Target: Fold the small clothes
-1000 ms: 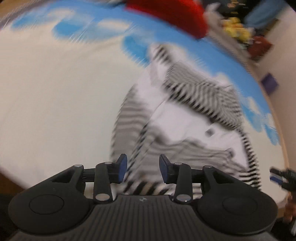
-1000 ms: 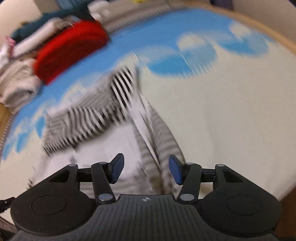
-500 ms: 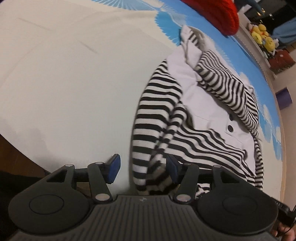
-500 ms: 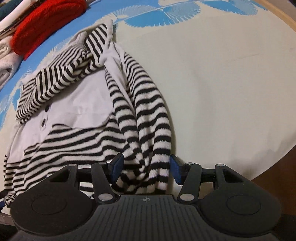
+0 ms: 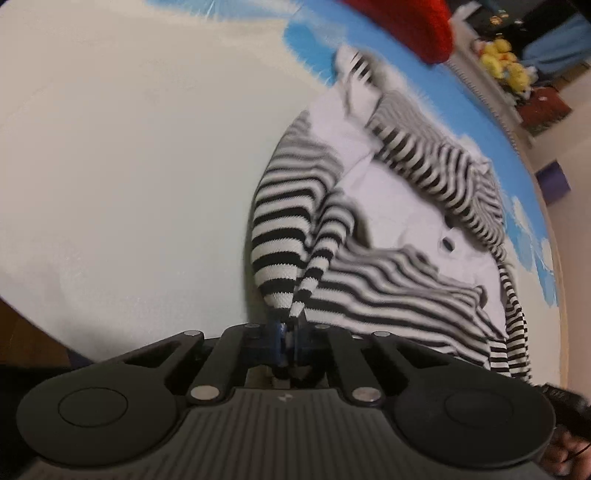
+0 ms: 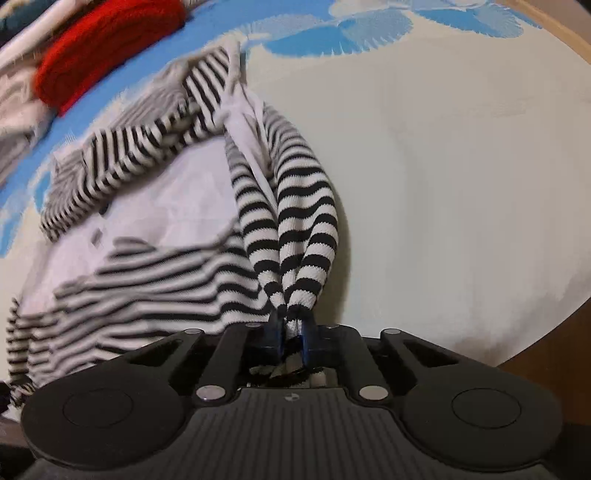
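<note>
The left hand-held gripper (image 5: 290,341) is clamped on a bunched striped part of the garment (image 5: 388,229), low in the centre of the left wrist view. The blue pads are drawn together with knit pinched between them. The cloth rises from the pads in two taut striped folds, which suggests the pinch takes a doubled edge so that both layers travel as one.

In that view, the bare cream cloth of the table (image 5: 129,166) fills the left half of the frame. The garment lies right of centre, spread on the table, with a white panel and a dark button (image 5: 447,243) showing. A red knit item (image 5: 413,26) sits at the upper edge, well apart from the garment.

The right hand-held gripper (image 6: 291,336) is likewise closed on a striped fold, low centre of the right wrist view. Here the garment (image 6: 155,229) occupies the left half of the frame and bare table (image 6: 461,166) the right half. A red item (image 6: 103,70) lies in the upper left.

Judgement: both grips sit on one edge of the garment, probably so that it can be carried over the white panel as a single straight fold. Whether the held part is a sleeve or a hem cannot be told.
</note>
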